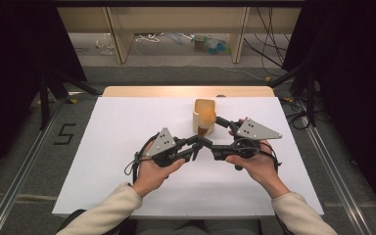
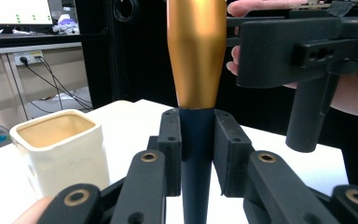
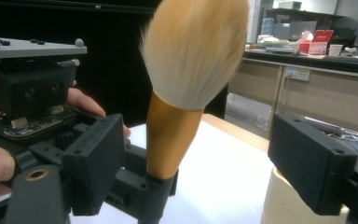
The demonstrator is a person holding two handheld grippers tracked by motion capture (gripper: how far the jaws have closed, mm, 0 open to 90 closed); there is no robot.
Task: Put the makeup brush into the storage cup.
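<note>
Brush (image 3: 186,93) count: one, beside one cream cup (image 1: 204,116) on the white table (image 1: 127,142). Two grippers meet before the cup. The left gripper (image 2: 196,154) pinches the brush's dark handle end; its long axis stands upright, bristles topmost. The right gripper (image 3: 196,168) has its jaws spread either side of the gold ferrule, not touching.

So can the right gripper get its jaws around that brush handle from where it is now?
Probably yes. The left gripper holds the brush upright by its dark lower handle, leaving the gold part bare. The right gripper already has its open jaws on either side of it, with nothing between.
</note>
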